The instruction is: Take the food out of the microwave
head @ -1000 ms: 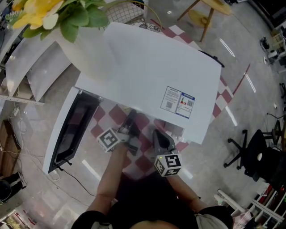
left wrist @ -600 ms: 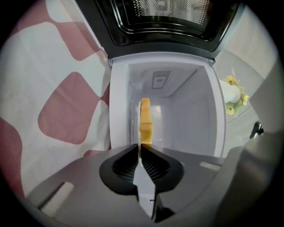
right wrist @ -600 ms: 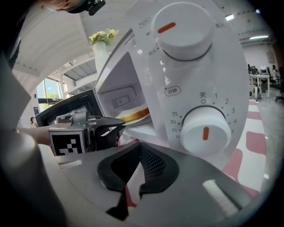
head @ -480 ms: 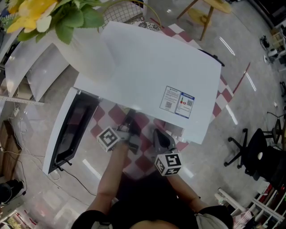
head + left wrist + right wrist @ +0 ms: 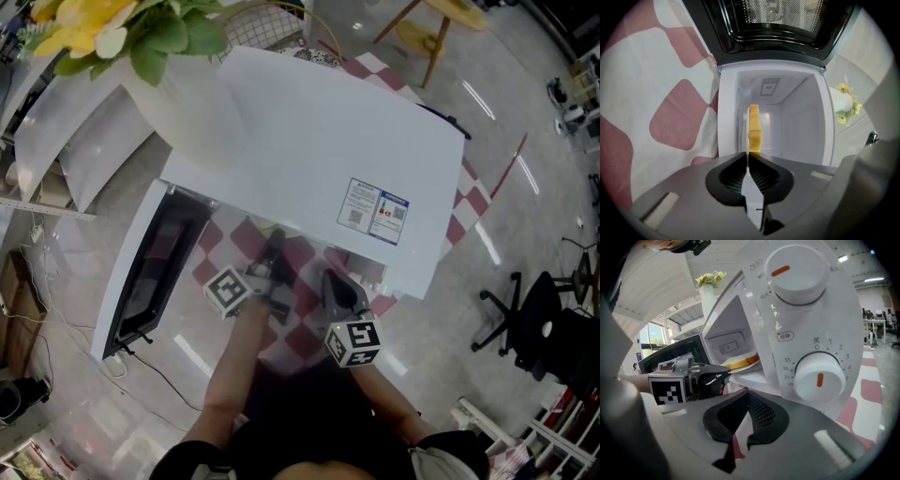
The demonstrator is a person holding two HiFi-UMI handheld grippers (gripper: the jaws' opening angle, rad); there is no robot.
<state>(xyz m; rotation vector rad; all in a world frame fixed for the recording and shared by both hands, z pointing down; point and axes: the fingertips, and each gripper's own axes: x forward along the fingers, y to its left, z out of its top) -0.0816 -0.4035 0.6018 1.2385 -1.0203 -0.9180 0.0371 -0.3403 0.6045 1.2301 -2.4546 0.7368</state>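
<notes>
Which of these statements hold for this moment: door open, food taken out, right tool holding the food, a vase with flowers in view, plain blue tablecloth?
1. The microwave door is open. True.
2. The food has been set on the table. False: it lies on a plate inside the microwave.
3. The right tool holds the food. False: its jaws are together with nothing between them, in front of the control dials.
4. A white vase with yellow flowers is in view. True.
5. The tablecloth is plain blue. False: it is checked in red and white.
</notes>
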